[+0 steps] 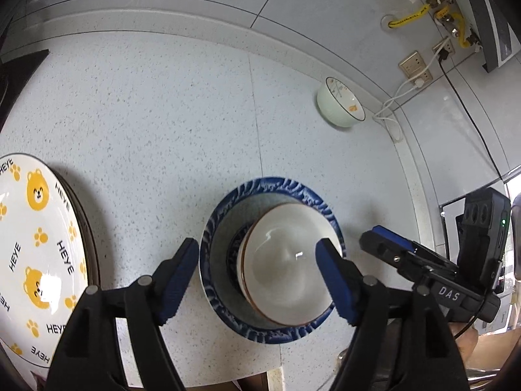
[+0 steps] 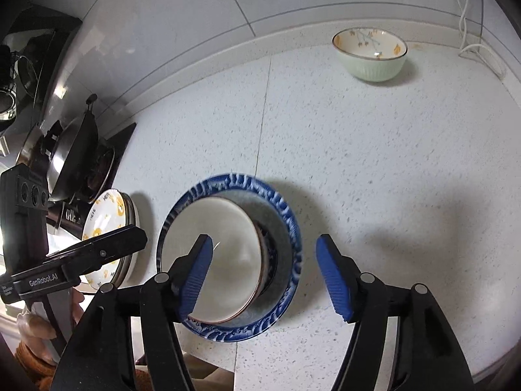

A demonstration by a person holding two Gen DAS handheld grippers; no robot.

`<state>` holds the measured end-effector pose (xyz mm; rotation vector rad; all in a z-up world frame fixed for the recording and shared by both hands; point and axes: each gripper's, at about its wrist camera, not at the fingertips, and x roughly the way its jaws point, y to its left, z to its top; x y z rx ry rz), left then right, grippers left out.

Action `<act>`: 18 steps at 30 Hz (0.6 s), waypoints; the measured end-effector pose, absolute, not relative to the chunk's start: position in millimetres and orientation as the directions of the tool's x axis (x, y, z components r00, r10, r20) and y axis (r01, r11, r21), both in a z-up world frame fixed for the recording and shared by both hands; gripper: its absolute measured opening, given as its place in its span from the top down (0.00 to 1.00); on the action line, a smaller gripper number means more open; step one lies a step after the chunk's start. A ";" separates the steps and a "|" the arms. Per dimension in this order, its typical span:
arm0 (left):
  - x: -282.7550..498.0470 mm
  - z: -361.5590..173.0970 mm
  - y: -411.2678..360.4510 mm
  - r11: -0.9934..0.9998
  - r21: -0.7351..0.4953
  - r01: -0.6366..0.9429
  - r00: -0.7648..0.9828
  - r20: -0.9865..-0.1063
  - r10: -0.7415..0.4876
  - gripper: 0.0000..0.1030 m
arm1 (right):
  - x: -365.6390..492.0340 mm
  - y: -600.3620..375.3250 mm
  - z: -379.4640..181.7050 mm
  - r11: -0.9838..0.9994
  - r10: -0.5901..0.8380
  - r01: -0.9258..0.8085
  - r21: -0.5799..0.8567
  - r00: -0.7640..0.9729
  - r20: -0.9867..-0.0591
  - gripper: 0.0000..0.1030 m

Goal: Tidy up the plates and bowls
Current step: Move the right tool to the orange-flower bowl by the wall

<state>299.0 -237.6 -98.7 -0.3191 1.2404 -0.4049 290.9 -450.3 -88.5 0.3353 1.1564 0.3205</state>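
A white bowl with a brown rim point(image 1: 286, 260) point(image 2: 228, 228) sits tilted inside a wider blue-patterned bowl point(image 1: 276, 185) point(image 2: 280, 202) on the speckled counter. My left gripper point(image 1: 260, 273) hovers open above the pair, one finger on each side, with no pad touching. My right gripper point(image 2: 265, 267) is open too, over the blue bowl's right part, and holds nothing. A bear-print plate point(image 1: 32, 244) point(image 2: 107, 215) tops a small stack at the left. A pale green bowl with yellow flowers point(image 1: 338, 104) point(image 2: 371, 55) stands alone near the back wall.
A stove with a dark wok point(image 2: 71, 159) lies left of the plate stack. White cables and wall sockets point(image 1: 413, 68) are at the back right. The counter's front edge point(image 2: 293, 358) runs just below the stacked bowls.
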 end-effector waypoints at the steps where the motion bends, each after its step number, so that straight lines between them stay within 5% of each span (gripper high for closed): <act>1: 304.7 -98.6 -237.9 0.884 -0.454 0.115 0.263 -0.844 -0.468 0.28 | 293.6 -454.7 -86.7 0.905 0.413 -0.068 0.420 0.378 -0.828 0.40; 18: 443.7 -117.6 -296.5 0.883 -0.454 0.115 0.198 -0.861 -0.468 0.28 | 372.3 -562.6 -82.8 0.902 0.309 0.129 0.413 0.475 -0.824 0.34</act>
